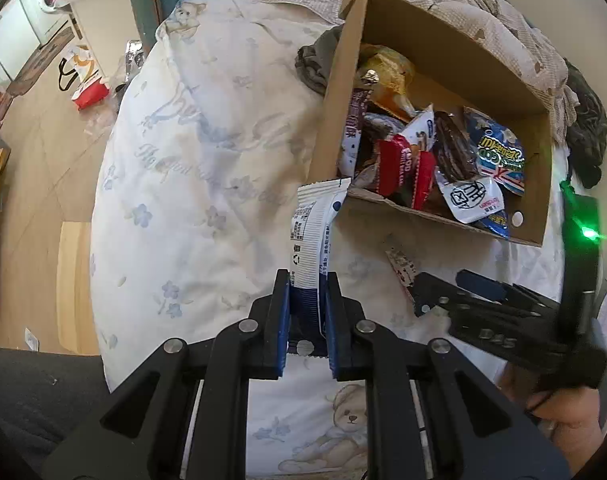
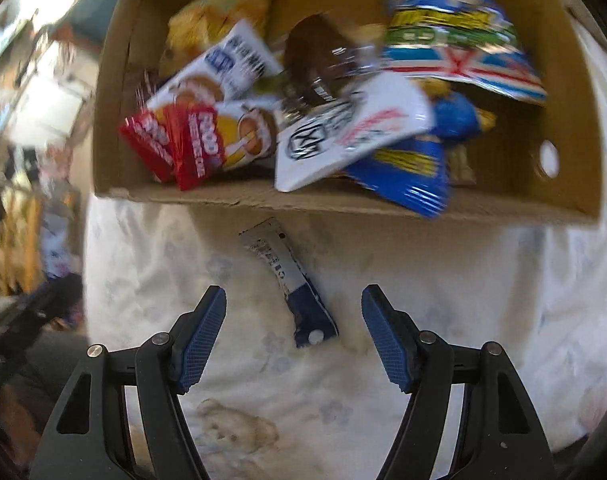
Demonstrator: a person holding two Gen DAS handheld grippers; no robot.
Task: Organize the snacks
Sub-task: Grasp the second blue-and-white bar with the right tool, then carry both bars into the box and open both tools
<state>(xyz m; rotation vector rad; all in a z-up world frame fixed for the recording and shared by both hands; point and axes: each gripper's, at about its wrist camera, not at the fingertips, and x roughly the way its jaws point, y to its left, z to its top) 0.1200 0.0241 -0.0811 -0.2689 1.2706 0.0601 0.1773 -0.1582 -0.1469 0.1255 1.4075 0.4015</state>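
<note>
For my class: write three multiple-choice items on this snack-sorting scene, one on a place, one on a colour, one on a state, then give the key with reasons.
1. Where does the loose snack bar lie?
A. inside the box
B. on the bedsheet before the cardboard box
C. on the floor

2. What colour are the gripper pads?
A. blue
B. red
C. green

3. What is the left gripper doing?
A. standing open
B. clamping a white packet
C. gripping the box

Key: B, the bar rests on cloth outside the box; A, blue ribbed pads show; B, the packet sits pinched between its pads.
</note>
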